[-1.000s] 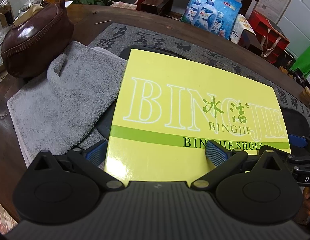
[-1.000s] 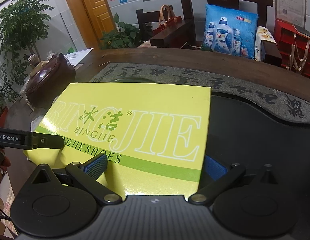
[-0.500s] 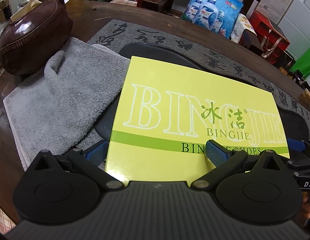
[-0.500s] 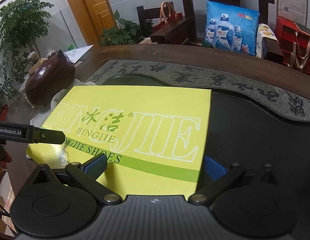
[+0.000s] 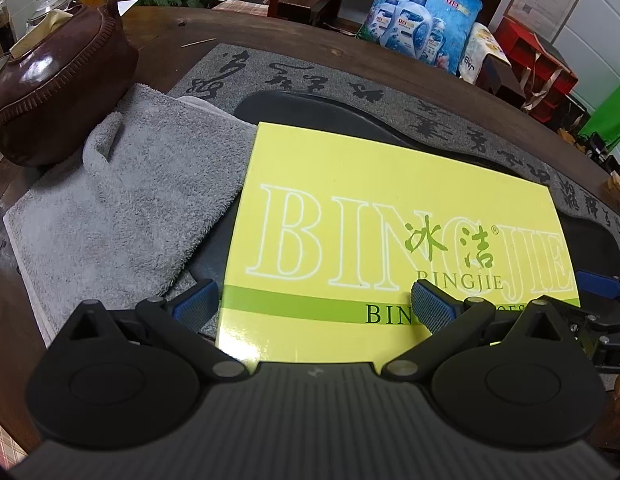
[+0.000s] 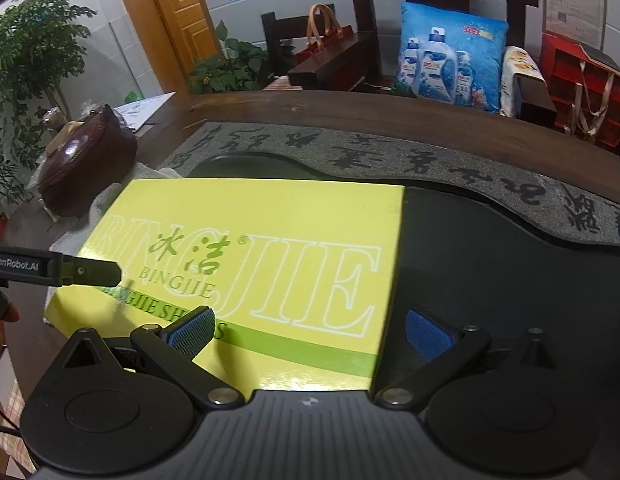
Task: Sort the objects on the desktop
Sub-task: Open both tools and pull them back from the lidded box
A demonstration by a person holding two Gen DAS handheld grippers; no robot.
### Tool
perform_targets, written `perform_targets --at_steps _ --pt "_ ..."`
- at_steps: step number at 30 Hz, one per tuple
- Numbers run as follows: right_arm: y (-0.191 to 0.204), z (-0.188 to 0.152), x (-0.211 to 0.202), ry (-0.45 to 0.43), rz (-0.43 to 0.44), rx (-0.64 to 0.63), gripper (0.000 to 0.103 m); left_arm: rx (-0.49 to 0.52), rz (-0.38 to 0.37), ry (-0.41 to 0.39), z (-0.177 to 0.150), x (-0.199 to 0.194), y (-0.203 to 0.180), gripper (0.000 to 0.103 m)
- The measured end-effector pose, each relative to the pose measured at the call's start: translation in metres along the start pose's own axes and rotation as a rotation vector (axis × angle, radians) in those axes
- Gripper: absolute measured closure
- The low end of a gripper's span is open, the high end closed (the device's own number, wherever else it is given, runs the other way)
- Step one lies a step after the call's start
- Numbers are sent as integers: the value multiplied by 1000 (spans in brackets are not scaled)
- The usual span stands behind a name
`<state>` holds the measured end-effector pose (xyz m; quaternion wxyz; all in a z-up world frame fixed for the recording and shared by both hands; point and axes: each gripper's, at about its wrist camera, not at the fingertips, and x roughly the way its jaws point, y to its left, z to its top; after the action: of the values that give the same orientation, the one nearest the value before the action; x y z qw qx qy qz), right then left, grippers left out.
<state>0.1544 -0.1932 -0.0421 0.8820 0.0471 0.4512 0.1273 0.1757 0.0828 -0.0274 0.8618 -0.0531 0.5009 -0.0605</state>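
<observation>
A flat yellow box printed BINGJIE SHOES lies on a black tray. My left gripper is open at the box's near left corner. One pad sits off the left edge and the other over the lid. My right gripper is open at the near right corner of the box, with one pad over the lid and one beyond the right edge above the tray. In the right wrist view a finger of the left gripper reaches over the lid. I cannot tell if any pad touches it.
A grey towel lies left of the box, partly on the tray. A brown leather tissue holder stands at the far left. A grey calligraphy mat rings the tray on the dark wooden table. Chairs and bags stand beyond.
The box sits slightly lower and farther off in both views, as if both grippers drew back a little. Both stay open.
</observation>
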Motion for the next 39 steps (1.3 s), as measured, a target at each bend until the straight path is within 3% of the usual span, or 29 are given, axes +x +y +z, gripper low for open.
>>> perform_targets --at_steps 22,39 --pt "-3 -10 -5 6 -25 18 0 -52 64 -41 -17 -26 15 0" --pt "-7 -19 -24 -18 -23 8 0 -149 127 -91 -37 -54 36 0"
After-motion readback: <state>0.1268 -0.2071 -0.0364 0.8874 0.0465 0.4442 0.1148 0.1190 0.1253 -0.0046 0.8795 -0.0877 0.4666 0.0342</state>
